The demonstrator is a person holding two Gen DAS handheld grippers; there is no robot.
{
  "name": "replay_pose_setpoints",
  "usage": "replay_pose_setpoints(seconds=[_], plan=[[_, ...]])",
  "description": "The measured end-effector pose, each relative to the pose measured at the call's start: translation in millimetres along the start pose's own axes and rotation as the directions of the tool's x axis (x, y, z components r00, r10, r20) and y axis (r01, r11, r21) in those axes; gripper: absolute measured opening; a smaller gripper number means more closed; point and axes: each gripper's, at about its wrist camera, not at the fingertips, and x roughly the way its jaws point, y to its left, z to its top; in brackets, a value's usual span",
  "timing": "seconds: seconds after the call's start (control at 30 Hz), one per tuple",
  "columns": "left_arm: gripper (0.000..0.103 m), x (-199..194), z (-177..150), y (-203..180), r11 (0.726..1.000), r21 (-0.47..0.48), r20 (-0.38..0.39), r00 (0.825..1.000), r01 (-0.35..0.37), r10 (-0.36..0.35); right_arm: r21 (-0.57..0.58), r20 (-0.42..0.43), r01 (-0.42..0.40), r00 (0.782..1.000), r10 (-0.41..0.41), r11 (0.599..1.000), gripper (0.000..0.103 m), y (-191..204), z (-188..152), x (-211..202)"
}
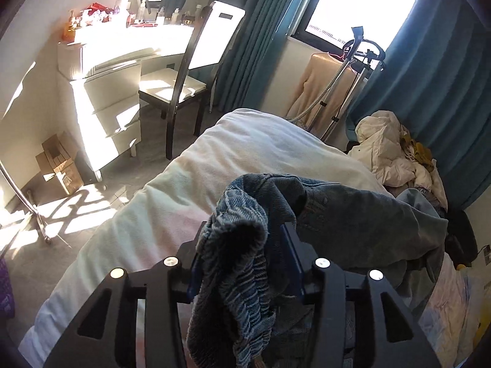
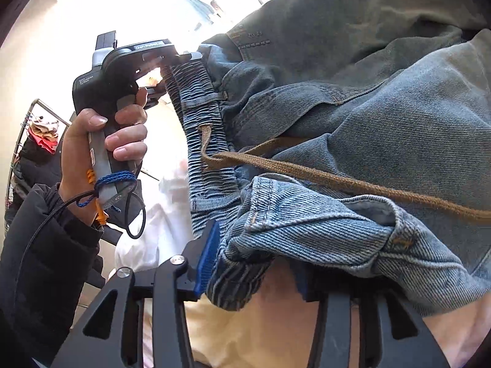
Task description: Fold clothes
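A pair of blue denim jeans (image 1: 353,214) with a ribbed elastic waistband (image 2: 199,128) and a brown drawstring (image 2: 337,181) hangs in the air between both grippers, above a white duvet (image 1: 214,165). My left gripper (image 1: 245,263) is shut on one end of the waistband; it also shows from outside in the right wrist view (image 2: 181,58), held in a hand. My right gripper (image 2: 254,263) is shut on the other end of the waistband. The denim hides most of the pads.
A pile of clothes (image 1: 399,153) lies at the far right of the bed. A white dresser (image 1: 107,92), a chair (image 1: 175,89), teal curtains (image 1: 429,76) and a garment steamer stand (image 1: 346,92) surround the bed. A metal rack (image 2: 27,141) stands at left.
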Motion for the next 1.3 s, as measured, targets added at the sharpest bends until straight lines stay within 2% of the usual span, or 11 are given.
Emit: replay_pose_setpoints(seconds=[0.07, 0.23, 0.43, 0.67, 0.8, 0.97, 1.2, 1.3], plan=[[0.054, -17.6, -4.7, -2.8, 1.0, 0.019, 0.007, 1.0, -0.011, 0.011, -0.021, 0.006, 0.019, 1.0, -0.019, 1.0, 0.057, 8.1, -3.6, -12.9], [0.054, -65.6, -20.6, -25.1, 0.996, 0.09, 0.042, 0.999, -0.007, 0.003, -0.075, 0.057, 0.071, 0.996, -0.067, 0.995, 0.06, 35.7, -13.6, -39.5], [0.054, -112.6, -52.6, -74.2, 0.985, 0.156, 0.078, 0.993, 0.074, -0.087, -0.09, 0.142, 0.157, 0.979, -0.143, 0.983, 0.062, 40.5, -32.6, -91.2], [0.054, -136.0, -91.0, -148.9, 0.964, 0.217, 0.077, 0.982, 0.154, -0.174, -0.073, 0.204, 0.268, 0.947, -0.248, 0.961, 0.062, 28.6, -54.2, -146.7], [0.054, -138.3, -107.5, -193.2, 0.949, 0.263, 0.077, 0.976, 0.175, -0.202, -0.04, 0.244, 0.332, 0.918, -0.313, 0.942, 0.062, 4.2, -61.3, -180.7], [0.054, -128.9, -131.2, -247.7, 0.919, 0.334, 0.071, 0.966, 0.21, -0.247, 0.055, 0.3, 0.418, 0.859, -0.414, 0.907, 0.062, -35.1, -76.7, -226.8], [0.054, -84.9, -161.2, -319.2, 0.877, 0.419, 0.006, 0.966, 0.233, -0.259, 0.179, 0.323, 0.492, 0.789, -0.523, 0.852, 0.062, -98.3, -92.5, -251.7], [0.054, -59.8, -174.5, -347.5, 0.858, 0.46, -0.022, 0.969, 0.228, -0.245, 0.209, 0.328, 0.536, 0.749, -0.575, 0.818, 0.062, -118.9, -88.7, -259.4]])
